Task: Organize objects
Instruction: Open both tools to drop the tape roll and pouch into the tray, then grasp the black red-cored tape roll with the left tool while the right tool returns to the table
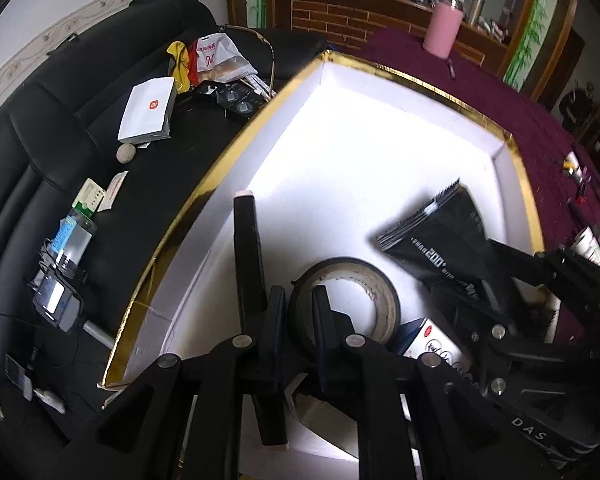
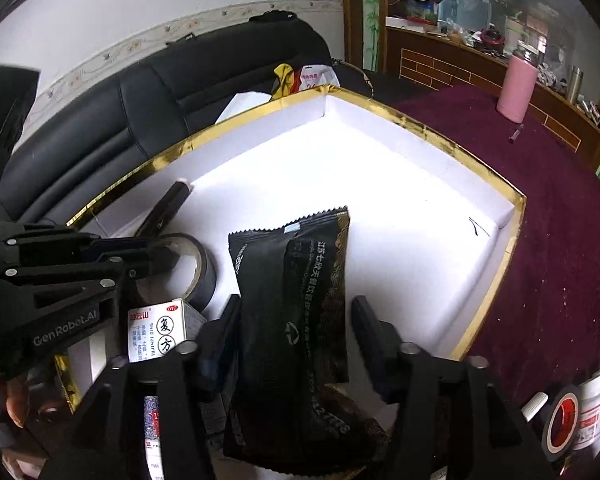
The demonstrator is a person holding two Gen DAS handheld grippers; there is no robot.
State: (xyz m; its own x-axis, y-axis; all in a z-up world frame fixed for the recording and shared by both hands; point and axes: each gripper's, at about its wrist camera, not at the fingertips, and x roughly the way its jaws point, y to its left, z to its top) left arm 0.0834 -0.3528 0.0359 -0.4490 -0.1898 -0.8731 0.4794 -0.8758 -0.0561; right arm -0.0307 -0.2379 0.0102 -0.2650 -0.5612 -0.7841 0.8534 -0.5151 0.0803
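Gold-rimmed white box [image 1: 380,65] on a maroon tablecloth [image 1: 500,92], beside a black sofa [image 1: 60,160].

Left wrist view: left gripper [image 1: 298,300] nearly closed, its 2 fingers pinching the near wall of a roll of black tape [image 1: 384,284], 1 finger outside the ring, 1 inside. Roll resting on the box floor near the front wall. Slim black stick [image 1: 246,240] lying just left of the roll. Black sachet [image 1: 440,232] to the right, with the right gripper [image 1: 496,280] reaching in over it. White medicine carton [image 1: 432,338] between roll and sachet, near the front. Pink bottle [image 1: 442,32] upright at the far end of the cloth.

Right wrist view: right gripper [image 2: 296,328] standing wide, sachet [image 2: 292,300] lying lengthwise between the fingers; left finger [image 2: 224,328] at the sachet's edge, right finger [image 2: 368,332] clear of it, so no grip. Left gripper [image 2: 148,258] entering from the left, clamped on the tape roll [image 2: 200,272]. Medicine carton [image 2: 160,330] upright just in front of the roll. Second tape roll [image 2: 562,420] and a white jar [image 2: 596,408] on the cloth outside the box, lower right.
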